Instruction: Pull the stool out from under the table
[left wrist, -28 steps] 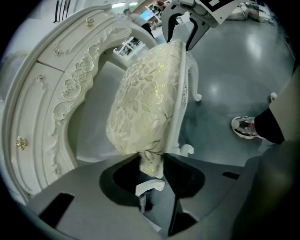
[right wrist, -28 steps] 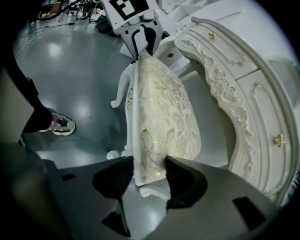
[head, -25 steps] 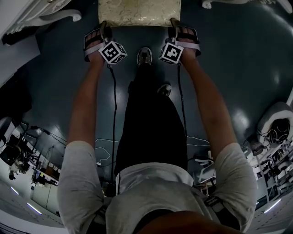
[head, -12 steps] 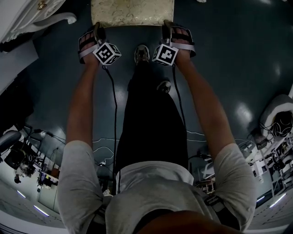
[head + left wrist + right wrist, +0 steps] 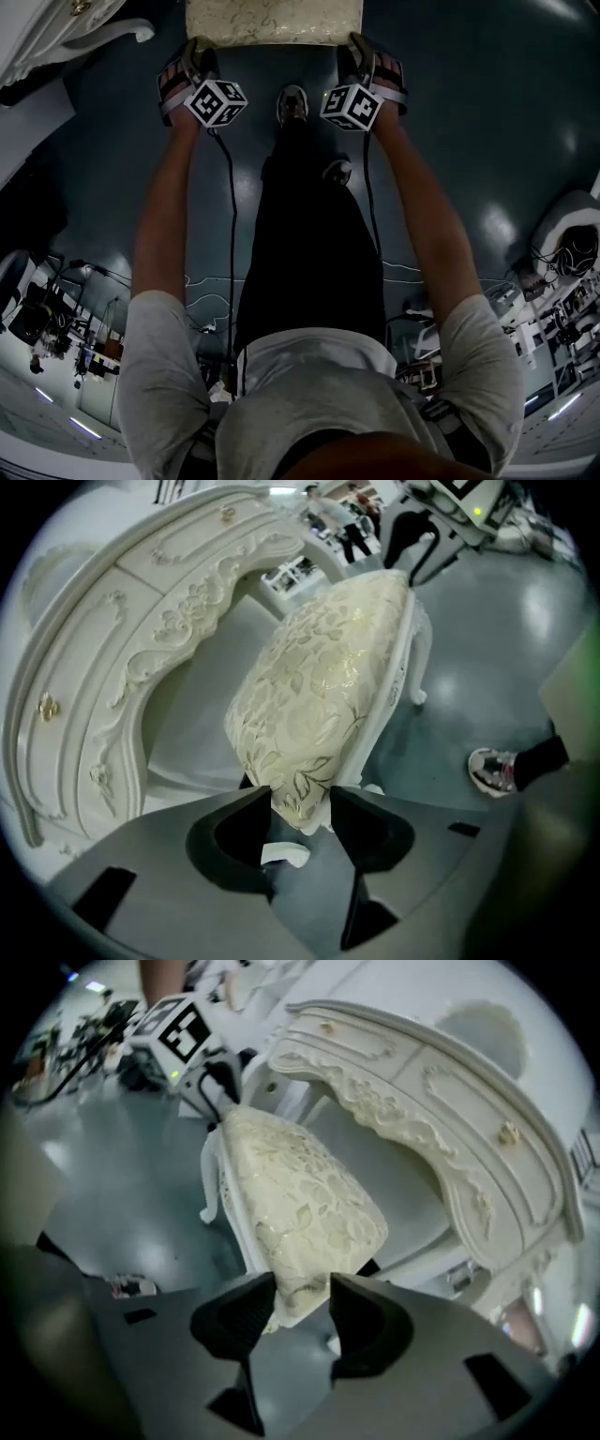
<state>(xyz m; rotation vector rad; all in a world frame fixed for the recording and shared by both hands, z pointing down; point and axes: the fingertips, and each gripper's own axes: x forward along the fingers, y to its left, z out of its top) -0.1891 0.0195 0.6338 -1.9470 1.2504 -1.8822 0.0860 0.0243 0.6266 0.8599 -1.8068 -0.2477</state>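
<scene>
The stool has a cream floral cushion and white carved legs. It stands at the top of the head view, in front of my feet. My left gripper is on its near left corner and my right gripper on its near right corner. In the left gripper view the cushion corner fills the gap of the left gripper. The right gripper likewise clasps the cushion's edge. Both pairs of jaws have just been opening, with the cushion still between them and touching both sides.
A white ornate dressing table curves beyond the stool, also in the right gripper view. The floor is dark and glossy. My shoe is just short of the stool. Cluttered equipment lines the room's edges.
Both marker cubes have rolled on the wrists and now show other faces. The hands have kept to the stool's near corners. The stool sits slightly higher in the head view.
</scene>
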